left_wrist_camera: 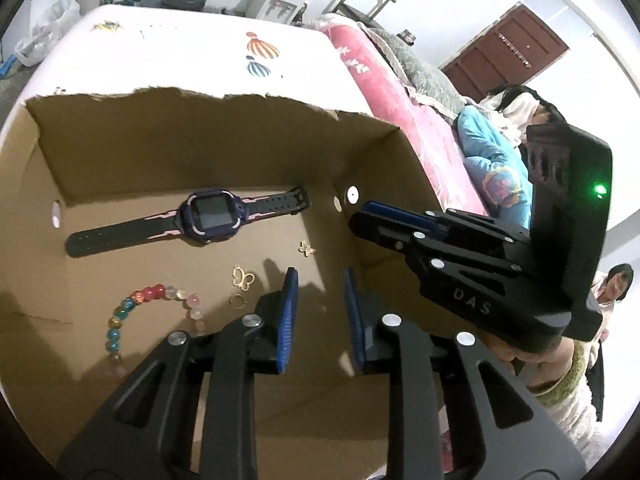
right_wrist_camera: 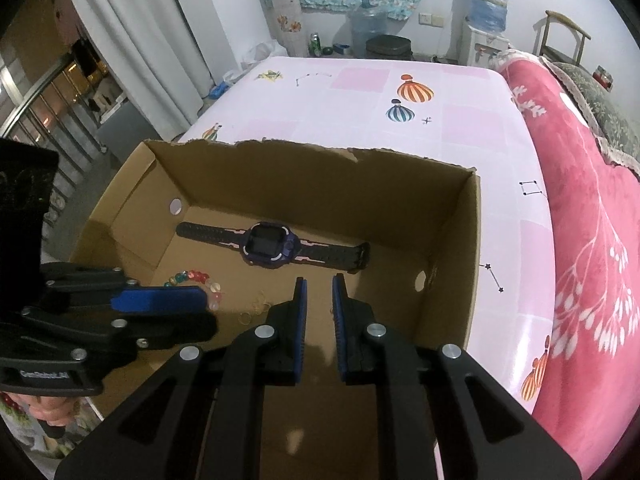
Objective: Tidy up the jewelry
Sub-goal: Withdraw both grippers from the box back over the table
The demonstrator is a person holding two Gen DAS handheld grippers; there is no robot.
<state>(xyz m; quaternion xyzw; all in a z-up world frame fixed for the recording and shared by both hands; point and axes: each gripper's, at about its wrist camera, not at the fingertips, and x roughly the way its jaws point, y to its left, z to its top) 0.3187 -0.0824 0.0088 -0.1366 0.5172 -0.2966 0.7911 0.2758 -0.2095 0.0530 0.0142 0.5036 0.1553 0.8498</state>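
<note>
An open cardboard box stands on the table. On its floor lie a purple and black smartwatch, a coloured bead bracelet, a gold butterfly charm, a smaller gold charm and a thin ring. My left gripper is open and empty, just above the box floor right of the charms. My right gripper is open and empty over the box; it also shows in the left wrist view, near the right wall.
The table has a pink and white balloon-print cloth. A red-covered sofa runs along its right side, with people on it. A water dispenser, bin and chair stand beyond the far edge.
</note>
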